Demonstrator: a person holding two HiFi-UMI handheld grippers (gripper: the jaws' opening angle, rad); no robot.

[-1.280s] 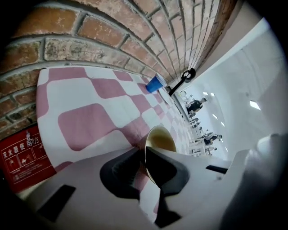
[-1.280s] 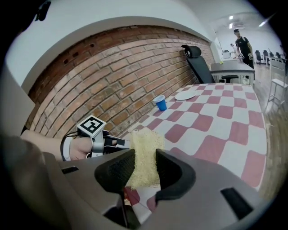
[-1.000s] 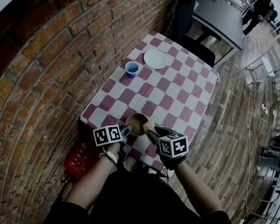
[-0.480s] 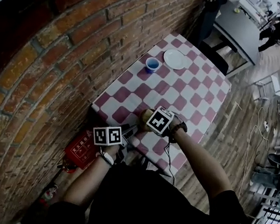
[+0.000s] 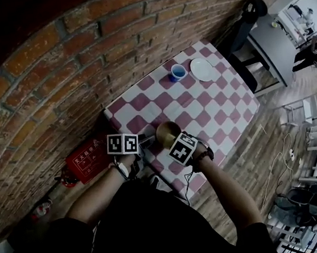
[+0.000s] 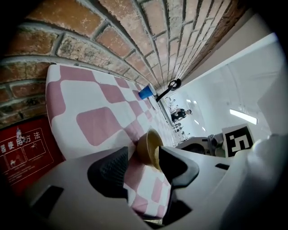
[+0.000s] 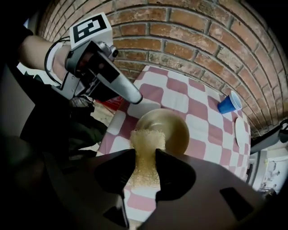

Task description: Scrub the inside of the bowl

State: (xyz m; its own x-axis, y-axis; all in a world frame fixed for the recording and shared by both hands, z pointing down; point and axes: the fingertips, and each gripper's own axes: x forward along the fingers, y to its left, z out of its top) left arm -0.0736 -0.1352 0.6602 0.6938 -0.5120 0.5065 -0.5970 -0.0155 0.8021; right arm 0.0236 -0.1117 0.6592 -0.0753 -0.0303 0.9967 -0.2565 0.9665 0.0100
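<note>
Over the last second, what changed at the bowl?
The left tool has just been opening its jaws; the bowl stands just ahead of them, ungripped. The right tool swung over the bowl and turned the sponge down at its rim. Sponge stays clamped; blue cup and plate unmoved.

place: canteen-like hall (maybe a café) | brick wall [image 5: 79, 41]; checked tablecloth [image 5: 202, 106]; second table [image 5: 272, 46]
</note>
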